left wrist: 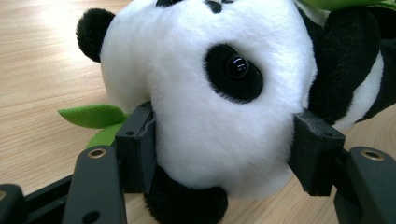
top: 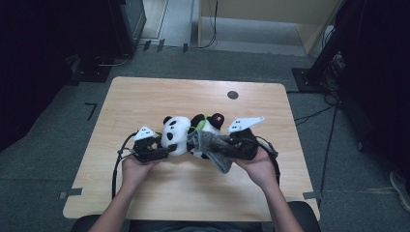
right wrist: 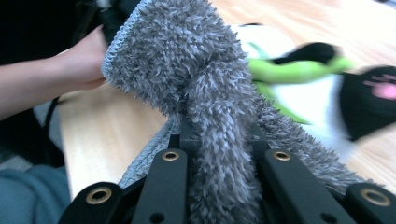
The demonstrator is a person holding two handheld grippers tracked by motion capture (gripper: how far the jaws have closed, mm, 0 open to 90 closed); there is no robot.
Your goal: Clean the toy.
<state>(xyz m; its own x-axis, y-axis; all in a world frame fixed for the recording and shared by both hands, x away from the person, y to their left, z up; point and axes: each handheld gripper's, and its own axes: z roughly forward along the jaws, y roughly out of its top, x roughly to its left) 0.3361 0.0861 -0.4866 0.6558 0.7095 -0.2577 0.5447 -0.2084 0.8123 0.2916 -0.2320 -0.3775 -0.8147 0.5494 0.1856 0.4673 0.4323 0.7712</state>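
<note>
1. The left gripper [left wrist: 224, 154] clamps its jaws on the white head of the black-and-white plush panda toy [top: 176, 134], which lies near the middle of the light wooden desk [top: 145, 96].
2. The right gripper [right wrist: 219, 140] is closed on a fuzzy grey microfibre cloth [right wrist: 196, 79], held against the panda's body.

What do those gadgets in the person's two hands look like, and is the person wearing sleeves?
Each is a black handheld tool. The left gripper and right gripper each carry a pale three-cornered plate on top and trail a black cable. Up close, the jaws are flat black bars with brass-coloured rivet holes; the left one's end in blocky black pads. The forearms are bare, with no sleeves showing.
</note>
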